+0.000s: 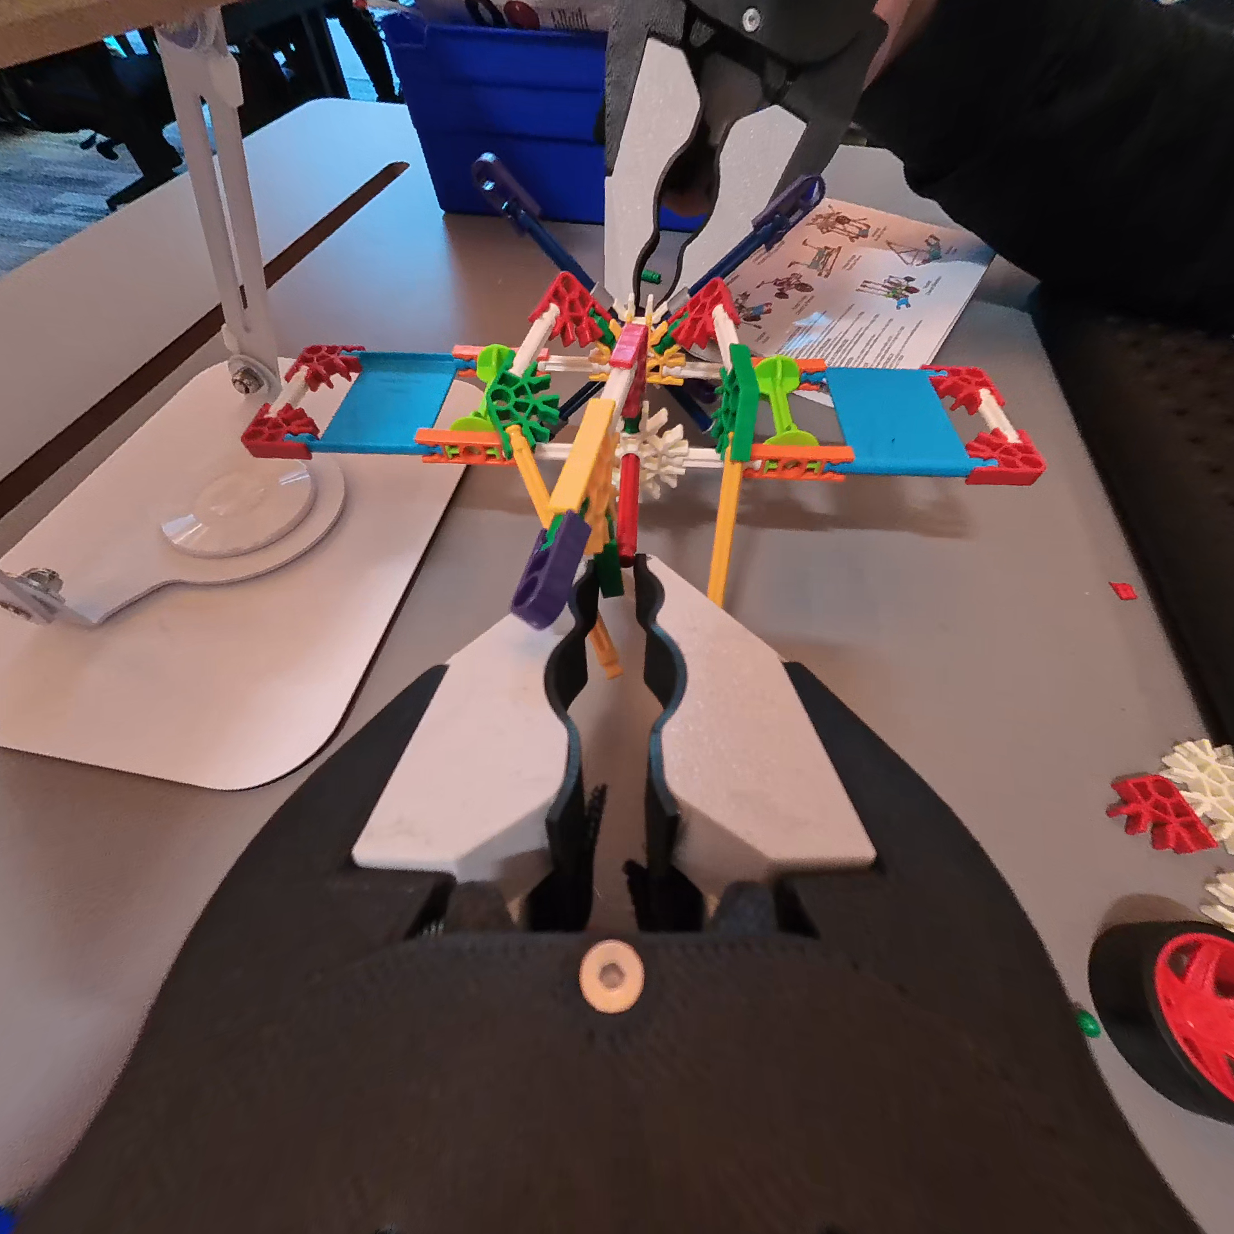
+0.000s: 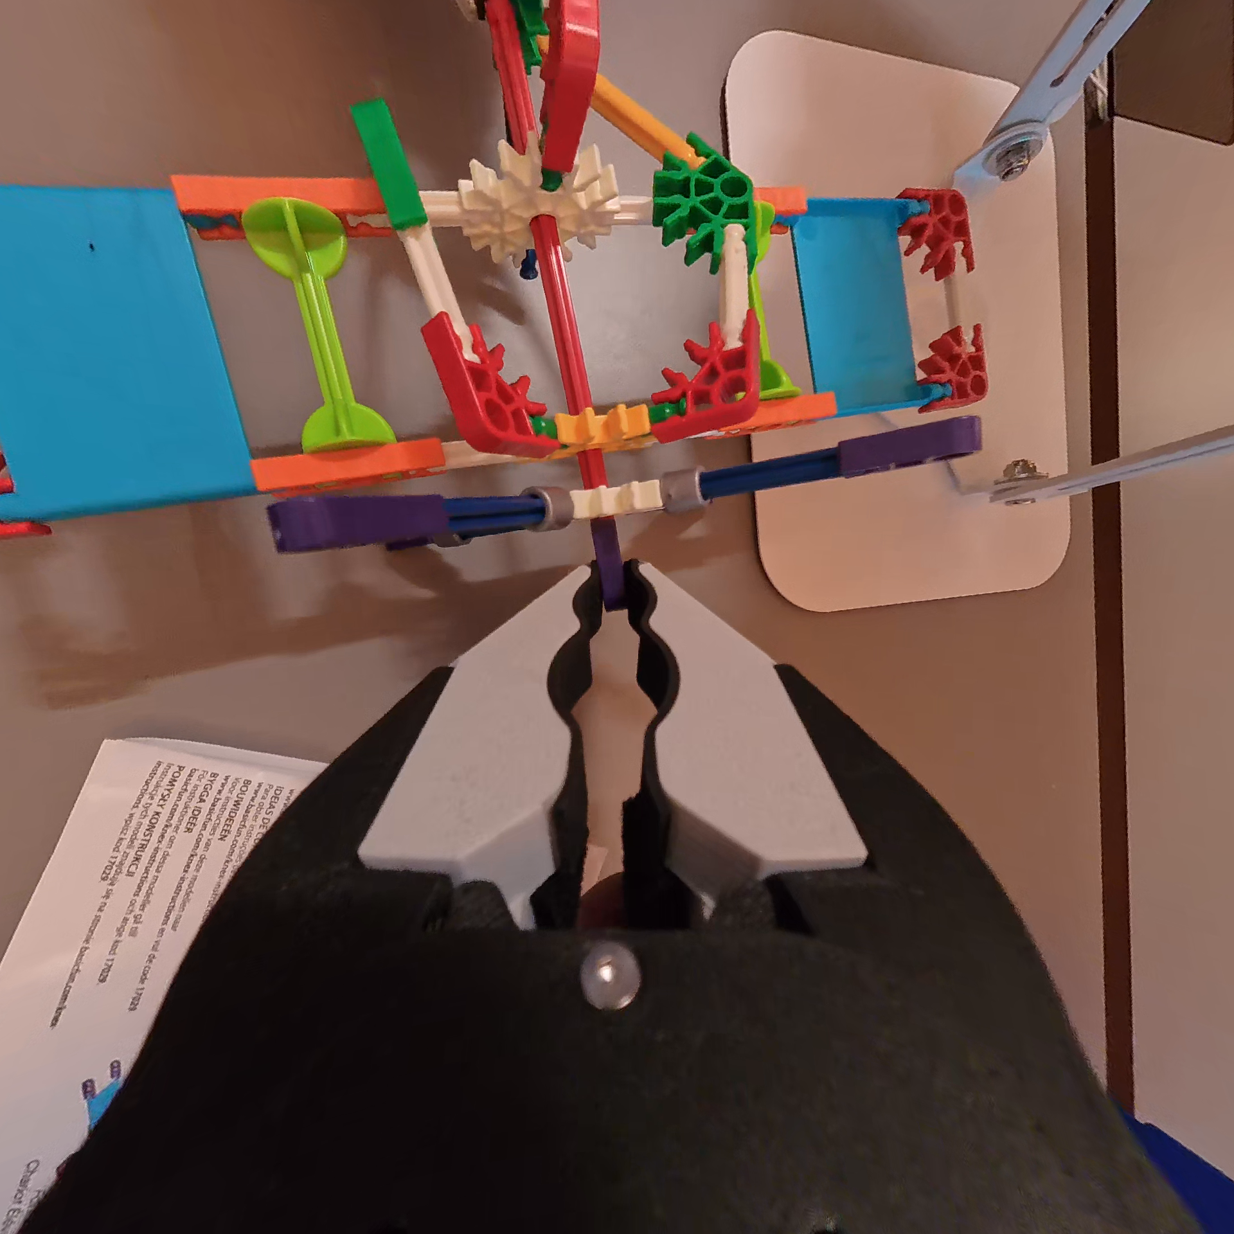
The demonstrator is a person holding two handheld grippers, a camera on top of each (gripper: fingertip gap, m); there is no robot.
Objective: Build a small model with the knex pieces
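Centrally on the grey table (image 1: 868,601): a multicoloured construction-toy model (image 1: 641,407), winged with blue panels (image 1: 895,421) either side. Left gripper (image 1: 611,567) at the model's near end, narrowed onto a green piece (image 1: 609,567) below the red rod (image 1: 628,494); firm contact not confirmable. Right gripper (image 2: 609,581) at the model's far end, pinching a purple connector (image 2: 611,567) just beyond the blue-rod propeller (image 2: 621,494). Left of the model, a white stand base (image 1: 200,654) with upright arm. Behind the model, a blue bin (image 1: 507,113) and a printed instruction sheet (image 1: 868,280). Right of the model, near the table edge: loose red connector (image 1: 1162,821), white connectors (image 1: 1202,774), a red-hubbed wheel (image 1: 1175,1021).
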